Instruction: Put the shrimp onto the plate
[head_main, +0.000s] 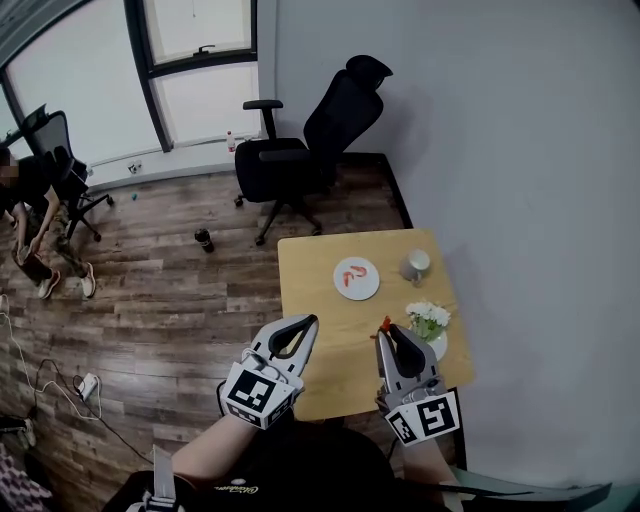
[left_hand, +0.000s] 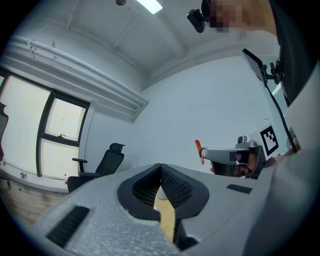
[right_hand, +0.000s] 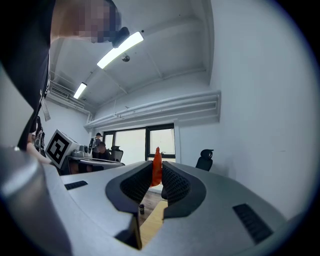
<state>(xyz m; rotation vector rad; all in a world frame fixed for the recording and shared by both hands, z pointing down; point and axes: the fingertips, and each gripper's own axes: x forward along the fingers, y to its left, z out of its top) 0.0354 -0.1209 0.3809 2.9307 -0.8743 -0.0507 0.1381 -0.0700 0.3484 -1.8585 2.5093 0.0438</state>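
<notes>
A white plate (head_main: 357, 279) sits on the wooden table (head_main: 320, 350) with an orange shrimp (head_main: 354, 274) lying on it. My right gripper (head_main: 384, 331) is raised above the table's near right part, shut on a second orange shrimp (right_hand: 157, 167), whose tip (head_main: 385, 323) sticks out past the jaws. That held shrimp (left_hand: 198, 149) also shows in the left gripper view. My left gripper (head_main: 311, 322) hovers at the table's near left edge, jaws shut with nothing between them (left_hand: 161, 167).
A grey cup (head_main: 416, 264) stands right of the plate. White flowers (head_main: 428, 317) in a small dish stand near the right gripper. A black office chair (head_main: 305, 150) is beyond the table. A dark bottle (head_main: 203, 239) stands on the floor; a person (head_main: 30, 215) sits at far left.
</notes>
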